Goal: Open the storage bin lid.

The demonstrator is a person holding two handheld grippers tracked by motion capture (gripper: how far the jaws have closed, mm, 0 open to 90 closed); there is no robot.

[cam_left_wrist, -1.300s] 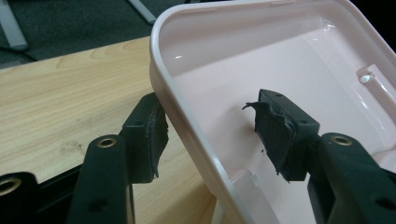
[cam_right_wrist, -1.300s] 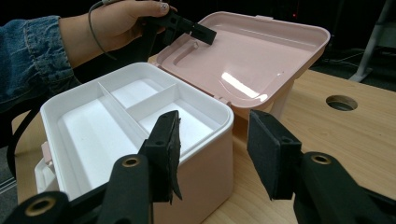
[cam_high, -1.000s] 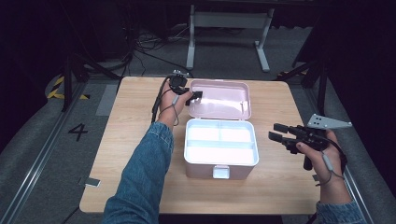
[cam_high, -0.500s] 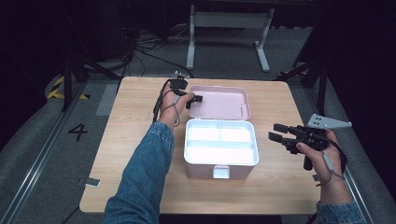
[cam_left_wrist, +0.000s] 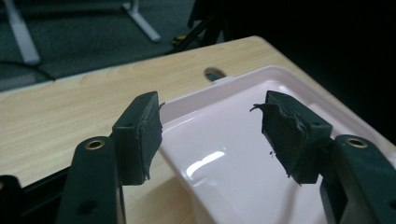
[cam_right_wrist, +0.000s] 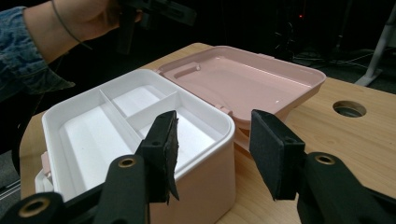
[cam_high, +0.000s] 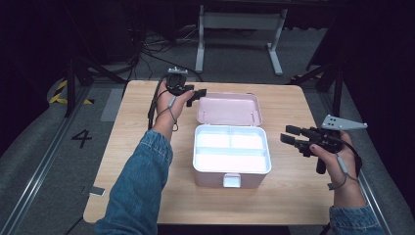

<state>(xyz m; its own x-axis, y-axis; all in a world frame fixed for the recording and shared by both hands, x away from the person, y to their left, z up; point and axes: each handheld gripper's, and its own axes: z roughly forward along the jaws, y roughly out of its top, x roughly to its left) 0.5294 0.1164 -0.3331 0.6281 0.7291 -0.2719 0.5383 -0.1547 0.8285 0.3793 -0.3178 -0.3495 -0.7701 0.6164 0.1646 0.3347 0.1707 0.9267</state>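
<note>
Your left hand-held gripper (cam_high: pixel 195 93) has let go of the lid (cam_high: pixel 229 108) since the earlier frame; its jaws have just been opening and now stand released, nothing between them, raised just off the lid's far left corner. The pink box (cam_high: pixel 232 155) sits in the middle of the counter (cam_high: pixel 137 147), its lid folded flat back behind it and its white tray showing three compartments. Your right hand-held gripper (cam_high: pixel 289 136) hovers to the right of the box, jaws apart and empty, pointing at the box's right side; in the right gripper view the box's near corner sits between the pads without touching them. The counter is pale wood grain with a round cable hole (cam_right_wrist: pixel 349 108) beyond the lid. Past the box, the room is dark: grey floor, loose cables (cam_high: pixel 147 49), and a white metal stand (cam_high: pixel 237 29).
</note>
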